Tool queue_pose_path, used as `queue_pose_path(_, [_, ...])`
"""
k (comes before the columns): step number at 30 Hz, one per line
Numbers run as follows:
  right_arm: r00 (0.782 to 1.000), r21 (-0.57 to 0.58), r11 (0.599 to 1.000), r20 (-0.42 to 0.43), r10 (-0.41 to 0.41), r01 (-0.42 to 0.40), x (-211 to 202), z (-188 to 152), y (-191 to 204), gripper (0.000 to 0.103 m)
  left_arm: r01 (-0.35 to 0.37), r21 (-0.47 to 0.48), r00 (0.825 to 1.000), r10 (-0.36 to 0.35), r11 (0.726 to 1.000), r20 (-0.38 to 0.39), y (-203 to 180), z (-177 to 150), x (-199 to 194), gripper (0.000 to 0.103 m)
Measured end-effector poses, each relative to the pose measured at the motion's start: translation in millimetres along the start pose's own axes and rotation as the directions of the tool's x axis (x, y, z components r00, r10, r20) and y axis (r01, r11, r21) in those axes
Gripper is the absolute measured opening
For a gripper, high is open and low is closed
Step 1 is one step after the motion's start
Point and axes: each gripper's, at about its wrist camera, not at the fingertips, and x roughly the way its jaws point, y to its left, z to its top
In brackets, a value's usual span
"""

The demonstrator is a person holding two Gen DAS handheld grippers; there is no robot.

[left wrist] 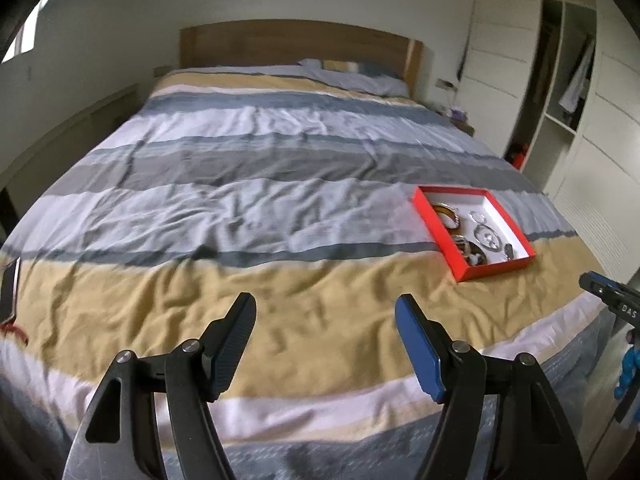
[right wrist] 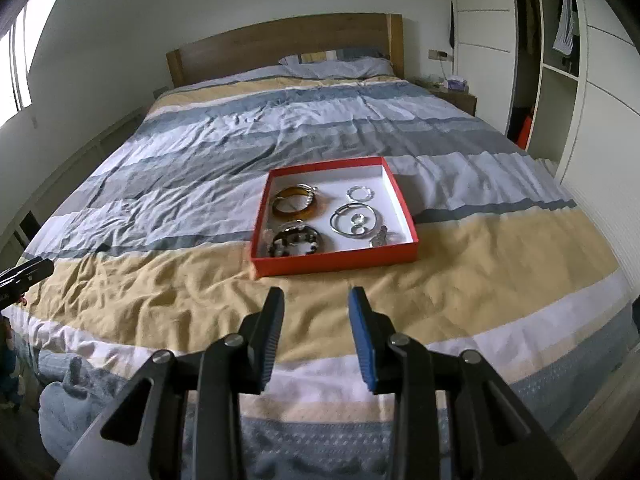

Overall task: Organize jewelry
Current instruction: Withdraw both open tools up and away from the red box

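A shallow red box (right wrist: 336,260) with a white inside lies on the striped bed cover; it also shows in the left wrist view (left wrist: 496,270) at the right. In it lie an amber bangle (right wrist: 294,205), a dark patterned bangle (right wrist: 296,242), a silver hoop bangle (right wrist: 357,220), a small silver ring piece (right wrist: 360,193) and a small silver item (right wrist: 380,238). My right gripper (right wrist: 316,300) is open and empty, just short of the box's near wall. My left gripper (left wrist: 325,308) is open and empty, over the tan stripe, left of the box.
The bed (left wrist: 256,200) fills both views, with a wooden headboard (right wrist: 288,46) and pillows at the far end. A white wardrobe (right wrist: 560,80) with open shelves stands to the right. A bedside table (right wrist: 456,94) stands by the headboard. The foot edge of the bed is just below the grippers.
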Motion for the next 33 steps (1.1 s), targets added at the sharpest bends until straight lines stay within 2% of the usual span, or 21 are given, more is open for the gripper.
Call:
queue_pose_path(6, [0.999,-0.008,1.0,0.034,0.005,-0.005,-32,-6,15,0.033,-0.047,-0.044,0.998,0.049,0.998,0.043,25,-15,-42,0.072])
queue_pose_path(8, [0.999,-0.02,1.0,0.05,0.008,-0.007,-43,-6,21,0.035,-0.057,-0.058,0.997,0.06,0.997,0.049,30,-20,-53,0.077])
queue_pose_path(17, [0.991,-0.075,0.997,0.129,0.043,-0.033,-83,-9,47,0.039,-0.116,-0.096,0.987,0.125,0.989,0.098,43,-38,-91,0.08])
queue_pose_path(25, [0.989,-0.084,0.995,0.134,0.065,-0.054,-77,-14,56,0.043,-0.16,-0.166,0.978,0.18,0.973,0.108,68,-47,-99,0.08])
queue_pose_path(33, [0.992,-0.098,0.993,0.102,0.078,-0.068,-51,-12,63,0.044,-0.195,-0.211,0.975,0.213,0.958,0.067,87,-51,-76,0.08])
